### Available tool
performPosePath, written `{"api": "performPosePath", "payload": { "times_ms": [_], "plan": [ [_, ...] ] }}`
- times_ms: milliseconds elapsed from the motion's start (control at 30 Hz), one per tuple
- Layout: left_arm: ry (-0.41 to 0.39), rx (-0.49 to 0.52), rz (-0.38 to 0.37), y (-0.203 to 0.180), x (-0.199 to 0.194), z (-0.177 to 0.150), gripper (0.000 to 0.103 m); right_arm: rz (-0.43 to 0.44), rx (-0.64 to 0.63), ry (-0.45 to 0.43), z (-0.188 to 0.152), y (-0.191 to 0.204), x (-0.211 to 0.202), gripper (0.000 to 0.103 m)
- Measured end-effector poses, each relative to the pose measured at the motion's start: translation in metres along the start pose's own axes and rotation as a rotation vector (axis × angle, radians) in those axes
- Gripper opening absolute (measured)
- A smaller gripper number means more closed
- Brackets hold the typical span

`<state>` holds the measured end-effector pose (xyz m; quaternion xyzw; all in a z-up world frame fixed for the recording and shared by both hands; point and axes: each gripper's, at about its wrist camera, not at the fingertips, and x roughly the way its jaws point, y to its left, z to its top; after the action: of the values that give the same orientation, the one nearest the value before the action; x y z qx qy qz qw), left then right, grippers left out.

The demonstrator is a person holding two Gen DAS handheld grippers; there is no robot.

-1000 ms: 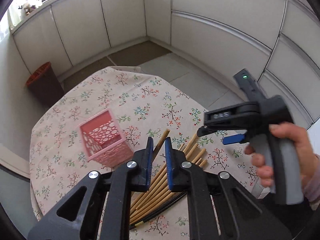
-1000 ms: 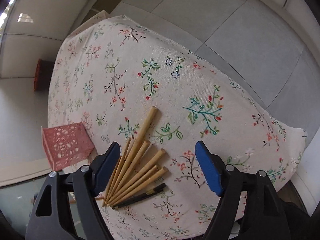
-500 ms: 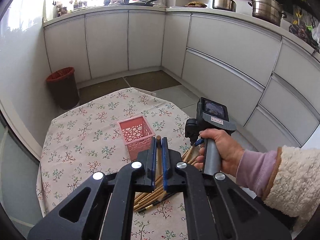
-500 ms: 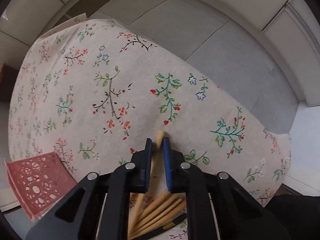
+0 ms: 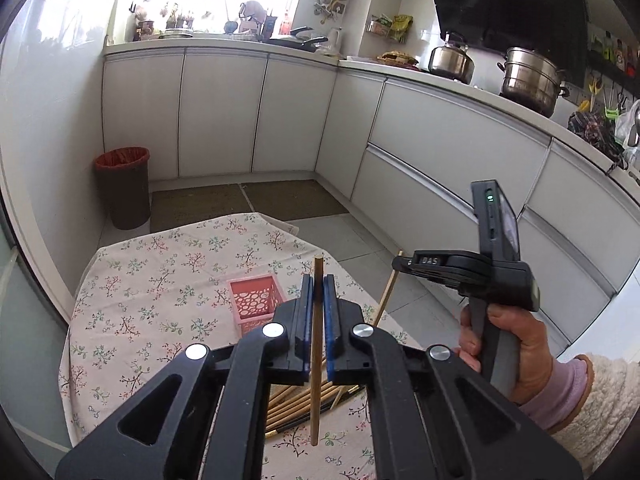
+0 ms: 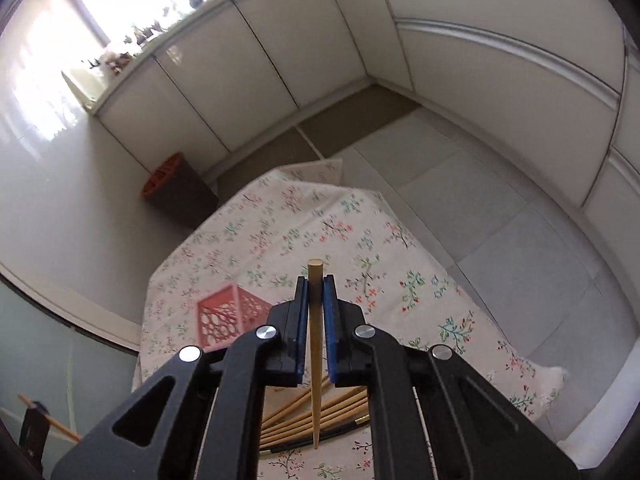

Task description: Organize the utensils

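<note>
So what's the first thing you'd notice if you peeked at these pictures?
Each tool is pinching one wooden chopstick, lifted off the table: the left tool holds the left chopstick and the right tool holds the right chopstick. Under them a pile of chopsticks lies on the flowery tablecloth. A little pink basket stands just beyond the pile.

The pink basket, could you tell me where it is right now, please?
In the left wrist view the pink basket stands on the floral tablecloth, just left of the left gripper, beyond the loose chopsticks.
</note>
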<state>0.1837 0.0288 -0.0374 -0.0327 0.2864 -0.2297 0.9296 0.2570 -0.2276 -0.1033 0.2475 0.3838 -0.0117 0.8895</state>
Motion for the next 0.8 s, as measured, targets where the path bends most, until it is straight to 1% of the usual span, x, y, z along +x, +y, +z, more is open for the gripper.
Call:
{"api": "performPosePath", "payload": {
  "times_ms": [200, 300, 367, 400, 467, 567, 700, 800],
  "plan": [
    [-0.072, -0.051, 0.026, 0.003, -0.003, 0.033, 0.004, 0.139, -0.014, -0.138, 0.029, 0.023, -0.06, 0.008],
    [-0.123, -0.072, 0.068, 0.009, -0.002, 0.051, 0.004, 0.192, -0.031, -0.246, 0.046, 0.037, -0.088, 0.008],
    [-0.16, -0.09, 0.104, 0.015, 0.001, 0.063, 0.004, 0.204, -0.061, -0.325, 0.056, 0.049, -0.098, 0.008],
    [-0.172, -0.1, 0.115, 0.019, 0.003, 0.069, 0.004, 0.214, -0.074, -0.347, 0.061, 0.056, -0.098, 0.008],
    [-0.182, -0.113, 0.136, 0.026, 0.012, 0.077, 0.004, 0.232, -0.094, -0.375, 0.066, 0.067, -0.093, 0.008],
    [-0.178, -0.119, 0.173, 0.035, 0.029, 0.082, 0.004, 0.228, -0.141, -0.424, 0.065, 0.083, -0.072, 0.008],
    [-0.151, -0.144, 0.192, 0.05, 0.057, 0.075, 0.004, 0.238, -0.195, -0.416, 0.054, 0.095, -0.029, 0.008],
    [-0.099, -0.145, 0.203, 0.059, 0.083, 0.061, 0.005, 0.238, -0.228, -0.388, 0.04, 0.094, 0.004, 0.008]
  ]
}}
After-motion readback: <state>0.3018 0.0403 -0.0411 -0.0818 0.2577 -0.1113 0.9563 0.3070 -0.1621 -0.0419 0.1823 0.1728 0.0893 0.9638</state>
